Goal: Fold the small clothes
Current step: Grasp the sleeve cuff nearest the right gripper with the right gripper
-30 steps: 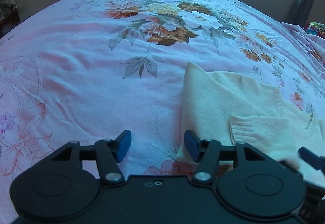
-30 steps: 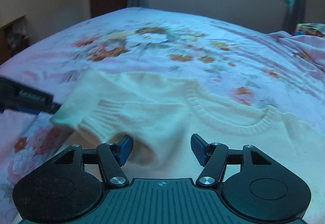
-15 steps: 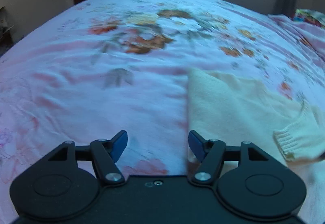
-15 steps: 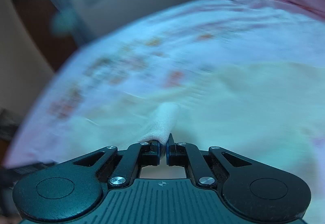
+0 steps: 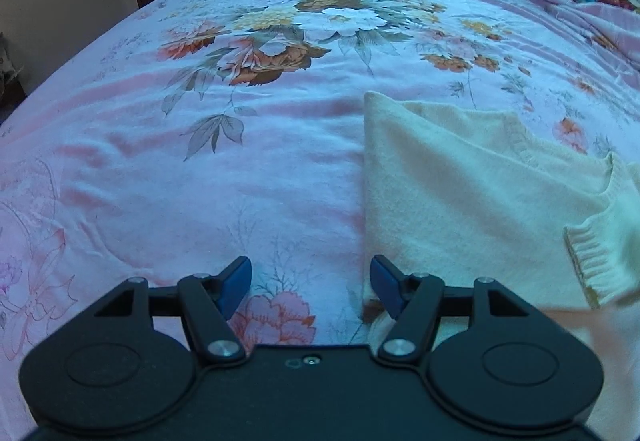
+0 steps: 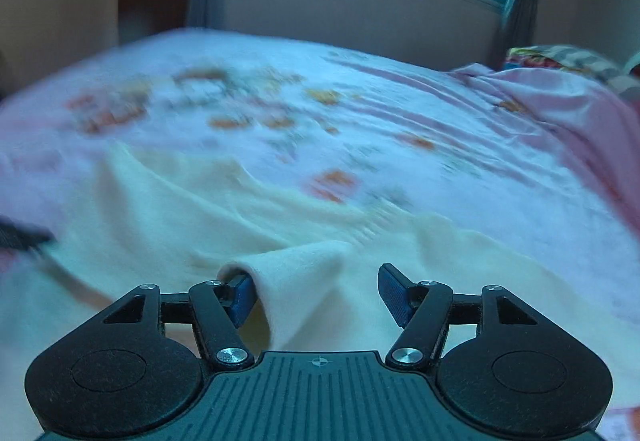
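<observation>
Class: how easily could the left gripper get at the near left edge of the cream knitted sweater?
Probably yes: the left gripper stands open, its right finger already at the cream knitted sweater's edge, with only bare floral bedsheet between.

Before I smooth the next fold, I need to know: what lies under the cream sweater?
Under the cream sweater is the floral pink bedsheet, showing all round it. Whatever lies beneath its folded layers is covered.

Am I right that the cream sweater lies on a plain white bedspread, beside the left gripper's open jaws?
Not quite: the bedspread is pink with a flower print, as the left wrist view shows. The cream sweater does lie on it beside the open left gripper.
</observation>
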Available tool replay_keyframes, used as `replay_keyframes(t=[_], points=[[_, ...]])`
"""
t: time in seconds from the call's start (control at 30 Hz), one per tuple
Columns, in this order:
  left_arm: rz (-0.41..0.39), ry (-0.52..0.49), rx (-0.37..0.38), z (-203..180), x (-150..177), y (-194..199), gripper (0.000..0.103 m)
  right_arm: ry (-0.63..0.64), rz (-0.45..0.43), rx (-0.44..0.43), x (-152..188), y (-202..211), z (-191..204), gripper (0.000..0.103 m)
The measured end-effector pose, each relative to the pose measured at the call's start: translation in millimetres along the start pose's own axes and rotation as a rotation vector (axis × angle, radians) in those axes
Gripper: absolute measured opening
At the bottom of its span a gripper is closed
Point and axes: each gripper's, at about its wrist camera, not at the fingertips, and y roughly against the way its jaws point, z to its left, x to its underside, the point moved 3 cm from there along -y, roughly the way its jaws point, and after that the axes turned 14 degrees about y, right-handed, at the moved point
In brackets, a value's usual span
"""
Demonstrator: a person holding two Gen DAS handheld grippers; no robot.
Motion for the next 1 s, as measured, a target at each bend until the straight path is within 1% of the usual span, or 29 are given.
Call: replay_keyframes(t=[0.03,0.07,0.1,0.13,0.2,0.27,0.37,0.43,0.5,0.57,0.6,0.67,0.77,0.87,0.9,0.93,0.97,1.0], points=[[0.002,0.001,-0.001,0.2,0.1,-0.4,0.063,-0.127,-0.007,-0.036,-2.8,0.0,-15.1,0.034],[0.004,0.005,-0.002,0.7,0.1,-0.8,0.063,-0.268,0.001,-0.050,-2.6,-0.6,-35.2,0.013],[0.005,0.005,-0.004,0.8,0.3,-1.3,0.064,-0.391,0.007,-0.041,2.3,-0.6,-55.7,0.012],[0.004,0.002,-0.007,0.4,0.6,-1.8,0.064,-0.463,0.015,-0.018,9.7,-0.4,-72.7,0.012],[-0.001,-0.006,-0.010,-0.1,1.2,-1.3,0.064,-0.501,0.058,0.026,23.6,-3.2,-93.5,0.012],[-0.005,-0.002,-0.015,0.4,1.8,-1.2,0.066,-0.496,0.097,0.040,34.8,-3.7,-103.7,0.012],[-0.008,0.008,-0.020,3.0,1.2,-2.4,0.072,-0.515,0.101,-0.023,46.8,-1.7,-109.5,0.012],[0.000,0.025,-0.015,6.6,-0.7,-2.0,0.072,-0.518,0.099,-0.034,49.4,-2.0,-111.3,0.012],[0.017,0.059,0.006,10.9,-3.1,3.2,0.066,-0.560,0.119,-0.079,53.2,-10.2,-112.1,0.013],[0.024,0.073,0.038,11.6,-3.5,12.9,0.065,-0.610,0.147,-0.124,53.8,-11.2,-111.9,0.013],[0.026,0.070,0.051,10.6,-2.1,17.9,0.065,-0.620,0.145,-0.119,54.5,-8.8,-111.1,0.013],[0.031,0.055,0.079,6.0,1.9,24.6,0.065,-0.611,0.130,-0.089,54.9,-6.0,-110.9,0.013],[0.035,0.030,0.088,-4.5,5.5,24.9,0.065,-0.655,0.101,-0.051,54.5,-12.8,-120.1,0.013],[0.026,0.033,0.093,-12.9,4.7,26.7,0.064,-0.660,0.110,-0.039,53.1,-21.6,-124.3,0.012],[0.012,0.026,0.097,-16.1,2.7,28.3,0.064,-0.649,0.097,-0.037,51.7,-15.9,-123.3,0.012],[-0.002,0.018,0.104,-19.5,0.4,29.1,0.064,-0.631,0.064,-0.042,49.5,-5.6,-122.0,0.012],[-0.014,0.010,0.111,-24.0,-2.8,28.6,0.064,-0.584,0.029,-0.025,47.6,5.8,-119.3,0.008],[-0.022,0.003,0.113,-29.9,-5.6,26.5,0.064,-0.516,0.029,0.012,48.4,11.1,-116.0,0.008]])
